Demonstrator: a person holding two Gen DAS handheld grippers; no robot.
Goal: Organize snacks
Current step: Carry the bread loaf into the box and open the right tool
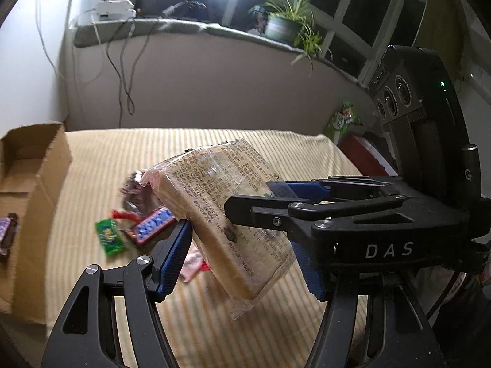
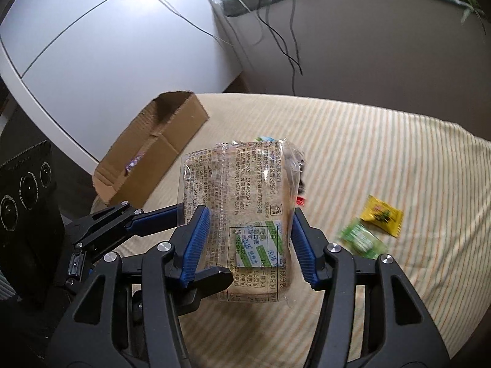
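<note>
A clear-wrapped loaf of sliced bread (image 1: 227,211) (image 2: 242,196) hangs tilted above the striped bedspread (image 1: 101,159), printed label facing the cameras. My left gripper (image 1: 242,263) is shut on the loaf's lower part, its blue pads (image 1: 175,257) pressed against both sides. My right gripper (image 2: 250,245) is shut on the same loaf across its width, blue pads (image 2: 196,242) on either flank. In the left wrist view the right gripper's fingers (image 1: 260,211) reach in from the right. In the right wrist view a left finger (image 2: 153,222) comes in from the left.
An open cardboard box (image 1: 36,184) (image 2: 153,150) lies at the bed's left with a wrapped bar (image 1: 6,233) inside. Loose small snacks lie on the bedspread: green packet (image 1: 110,236), red-blue bar (image 1: 153,225), pink packet (image 1: 191,263), yellow packet (image 2: 380,214), green packet (image 2: 362,240). A green bag (image 1: 340,119) stands far right.
</note>
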